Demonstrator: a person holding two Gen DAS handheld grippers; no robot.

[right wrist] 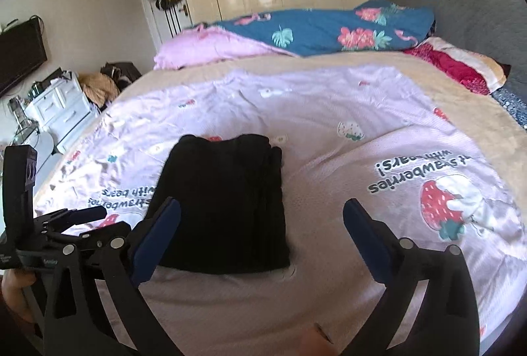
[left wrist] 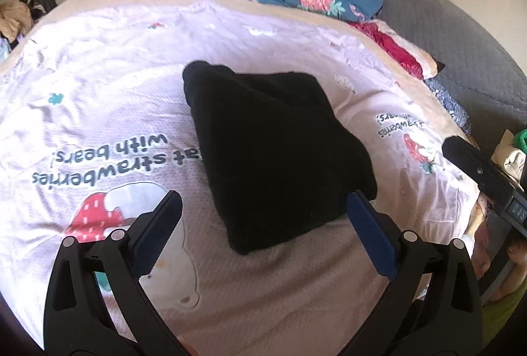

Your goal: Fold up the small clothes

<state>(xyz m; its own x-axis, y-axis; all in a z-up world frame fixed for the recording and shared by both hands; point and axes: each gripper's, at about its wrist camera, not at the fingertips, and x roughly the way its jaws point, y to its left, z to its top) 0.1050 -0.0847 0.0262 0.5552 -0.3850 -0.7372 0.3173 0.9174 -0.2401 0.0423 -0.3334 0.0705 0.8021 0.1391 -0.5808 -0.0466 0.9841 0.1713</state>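
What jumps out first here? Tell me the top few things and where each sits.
A folded black garment lies mid-bed on the pale pink strawberry-print blanket. Both hand-held grippers, left and right, hang open just short of it. Behind, a teal floral quilt is heaped at the bed's far side.

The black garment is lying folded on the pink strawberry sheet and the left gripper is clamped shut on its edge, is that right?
Not quite. The black garment does lie folded on the pink strawberry sheet, but the left gripper is open and holds nothing, as the left wrist view shows.
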